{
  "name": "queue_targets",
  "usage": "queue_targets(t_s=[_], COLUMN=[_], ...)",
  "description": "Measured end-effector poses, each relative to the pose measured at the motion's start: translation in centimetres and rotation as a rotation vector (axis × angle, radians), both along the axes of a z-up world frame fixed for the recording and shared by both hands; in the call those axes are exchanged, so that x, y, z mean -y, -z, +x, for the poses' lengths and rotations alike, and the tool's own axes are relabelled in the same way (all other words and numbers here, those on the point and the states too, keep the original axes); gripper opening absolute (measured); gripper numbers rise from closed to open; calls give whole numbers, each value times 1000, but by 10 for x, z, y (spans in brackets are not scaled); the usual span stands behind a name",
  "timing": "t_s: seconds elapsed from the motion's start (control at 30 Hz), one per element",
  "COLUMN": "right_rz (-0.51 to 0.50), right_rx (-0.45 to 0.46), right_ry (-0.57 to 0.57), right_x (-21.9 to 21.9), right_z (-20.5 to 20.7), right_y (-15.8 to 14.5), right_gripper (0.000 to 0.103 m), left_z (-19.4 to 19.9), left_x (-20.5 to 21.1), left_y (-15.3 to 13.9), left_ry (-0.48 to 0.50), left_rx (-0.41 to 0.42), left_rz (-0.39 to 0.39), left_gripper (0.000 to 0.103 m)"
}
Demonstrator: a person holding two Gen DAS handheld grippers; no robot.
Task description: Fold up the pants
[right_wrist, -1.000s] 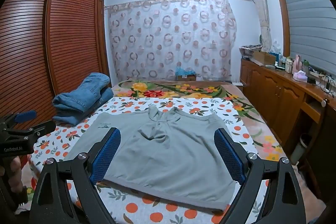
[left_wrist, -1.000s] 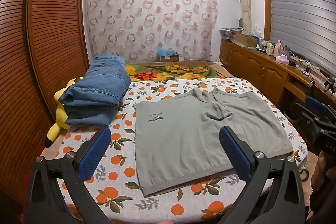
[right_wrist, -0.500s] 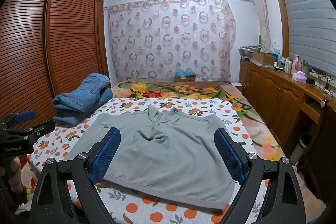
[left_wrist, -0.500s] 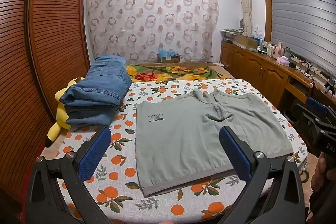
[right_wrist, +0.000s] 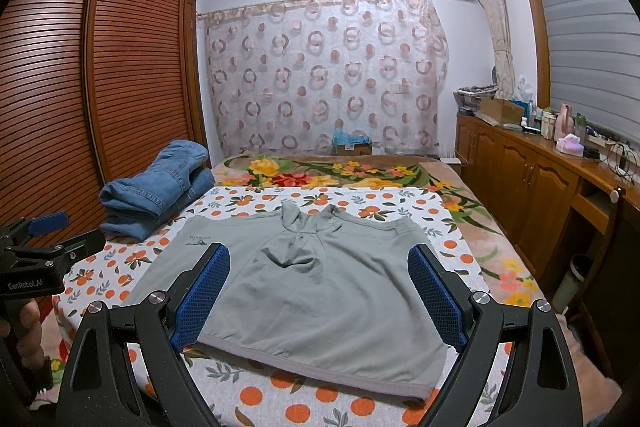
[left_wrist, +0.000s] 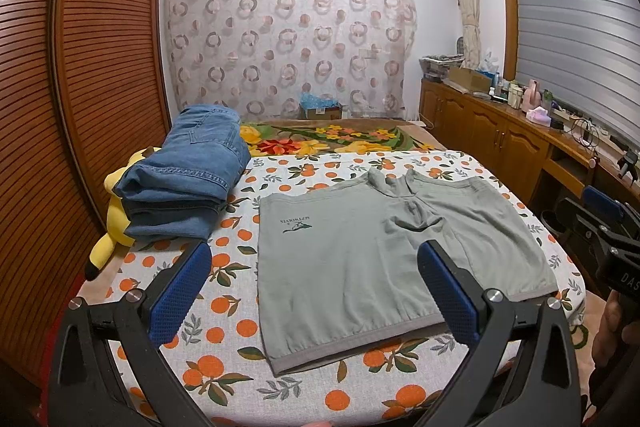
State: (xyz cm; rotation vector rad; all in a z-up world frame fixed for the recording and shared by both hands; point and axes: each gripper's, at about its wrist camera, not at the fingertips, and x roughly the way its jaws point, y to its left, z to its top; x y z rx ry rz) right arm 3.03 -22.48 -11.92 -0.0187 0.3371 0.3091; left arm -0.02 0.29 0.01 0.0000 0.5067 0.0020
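Note:
Grey-green shorts (left_wrist: pixel 360 259) lie spread flat on the bed, waistband toward me, the two short legs pointing away; they also show in the right wrist view (right_wrist: pixel 320 287). My left gripper (left_wrist: pixel 314 267) is open and empty, held above the bed's near edge by the left half of the shorts. My right gripper (right_wrist: pixel 318 267) is open and empty, held above the near edge over the middle of the shorts. Each gripper also shows at the edge of the other's view: the right one (left_wrist: pixel 600 223), the left one (right_wrist: pixel 44 239).
A stack of folded blue jeans (left_wrist: pixel 188 171) lies at the bed's left, over a yellow plush toy (left_wrist: pixel 112 227). The orange-print sheet (left_wrist: pixel 224 307) covers the bed. A slatted wooden wardrobe (left_wrist: pixel 60 87) stands left; a wooden cabinet (left_wrist: pixel 500 143) with clutter stands right.
Both grippers have stayed nearly still and open. The shorts have not moved.

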Motion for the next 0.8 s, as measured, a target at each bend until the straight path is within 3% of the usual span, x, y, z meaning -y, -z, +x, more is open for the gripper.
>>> queue_targets(t_s=[0.8], right_rz=[3], right_rx=[2], right_ry=[1], right_x=[0], right_z=[1], right_y=[-1], right_gripper=[92], left_z=[-1], left_x=[-1], left_y=[2], left_ry=[0], left_rx=[3], left_rz=[-1], left_gripper=[103])
